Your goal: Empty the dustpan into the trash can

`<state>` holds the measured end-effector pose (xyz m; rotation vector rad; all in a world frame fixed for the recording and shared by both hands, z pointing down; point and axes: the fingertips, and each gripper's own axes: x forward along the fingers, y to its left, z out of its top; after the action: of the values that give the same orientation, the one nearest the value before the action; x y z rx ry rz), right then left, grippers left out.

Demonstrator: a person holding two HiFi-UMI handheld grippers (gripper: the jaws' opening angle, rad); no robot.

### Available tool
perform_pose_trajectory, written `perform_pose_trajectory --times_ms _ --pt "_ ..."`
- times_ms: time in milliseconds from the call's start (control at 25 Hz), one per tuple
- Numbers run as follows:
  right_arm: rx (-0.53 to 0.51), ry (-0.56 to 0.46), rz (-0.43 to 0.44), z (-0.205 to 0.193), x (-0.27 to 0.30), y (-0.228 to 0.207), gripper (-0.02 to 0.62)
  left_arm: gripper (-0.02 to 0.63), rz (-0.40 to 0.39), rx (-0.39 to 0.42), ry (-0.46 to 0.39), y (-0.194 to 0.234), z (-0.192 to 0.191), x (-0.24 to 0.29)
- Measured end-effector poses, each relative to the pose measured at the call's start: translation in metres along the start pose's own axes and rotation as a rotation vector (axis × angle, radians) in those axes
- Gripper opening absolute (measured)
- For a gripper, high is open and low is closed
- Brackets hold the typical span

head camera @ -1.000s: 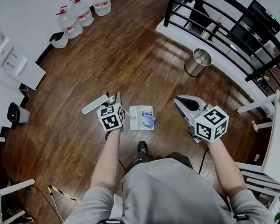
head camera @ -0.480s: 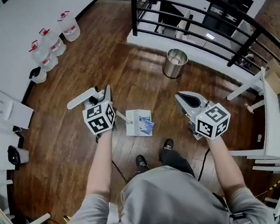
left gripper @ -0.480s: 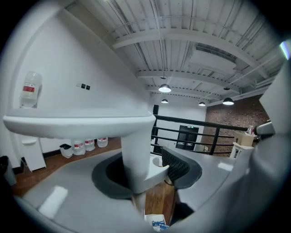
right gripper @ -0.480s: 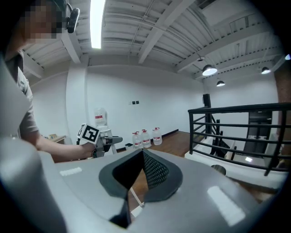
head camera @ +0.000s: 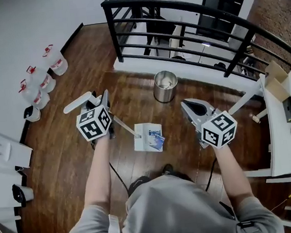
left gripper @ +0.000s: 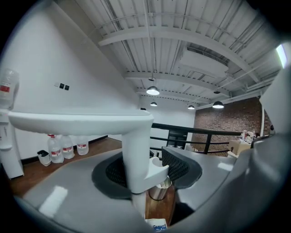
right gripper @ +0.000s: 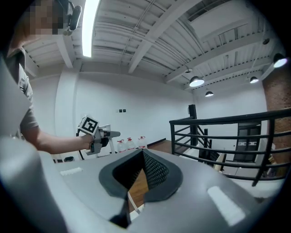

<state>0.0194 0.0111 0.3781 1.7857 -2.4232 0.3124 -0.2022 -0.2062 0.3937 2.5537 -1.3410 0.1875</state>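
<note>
- Since a second ago, the trash can (head camera: 164, 87) has slid in the head view from the upper right to just above centre. The black railing (head camera: 176, 8) now spans the top, and the water bottles (head camera: 53, 61) have shifted from the top edge to the upper left.
- Both grippers keep roughly their places, one left of centre and one right of centre.
- The left gripper (head camera: 101, 101) has its jaws clamped on the white handle (left gripper: 136, 150) of the dustpan (head camera: 148, 137). The handle's post stands upright between the dark pads, and its crossbar reaches off to the left above them.
- The dustpan hangs at frame centre, to the lower right of the left jaws on a slanting stick. It holds blue and white paper scraps (head camera: 156, 137) and sits below and left of the trash can, apart from it.
- The right gripper (head camera: 188, 105) has its jaws together at the tips with nothing between them.
- The floor (head camera: 63, 162) is glossy dark wood planks.
- A white wall (head camera: 19, 28) fills the upper left, a brick wall (head camera: 273, 4) the upper right, and white tables (head camera: 277, 126) line the right edge.
</note>
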Motion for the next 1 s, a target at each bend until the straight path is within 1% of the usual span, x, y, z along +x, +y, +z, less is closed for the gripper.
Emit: perform_pose_trajectory --times_ms 200,360,440,600,760,1000 --pt "0.010 -0.056 -0.045 0.024 -0.005 -0.068 -0.002 0.206 -0.048 0.012 -0.014 -0.055 0.034 0.065" --pt "0.031 -0.078 -0.085 0.035 0.003 -0.113 -0.002 0.206 -0.078 0.009 -0.046 -0.077 0.073 0.117" --pt "0.042 -0.084 -0.108 0.038 0.013 -0.133 -0.002 0.206 -0.095 0.004 -0.068 -0.081 0.095 0.145" --pt "0.028 -0.095 -0.151 0.053 0.041 -0.177 -0.002 0.206 -0.117 -0.007 -0.112 -0.088 0.139 0.205" --pt "0.023 -0.109 -0.182 0.075 0.076 -0.213 -0.002 0.207 -0.155 -0.018 -0.120 -0.092 0.163 0.262" --pt "0.016 -0.114 -0.230 0.104 0.129 -0.255 -0.002 0.207 -0.182 -0.041 -0.119 -0.080 0.195 0.343"
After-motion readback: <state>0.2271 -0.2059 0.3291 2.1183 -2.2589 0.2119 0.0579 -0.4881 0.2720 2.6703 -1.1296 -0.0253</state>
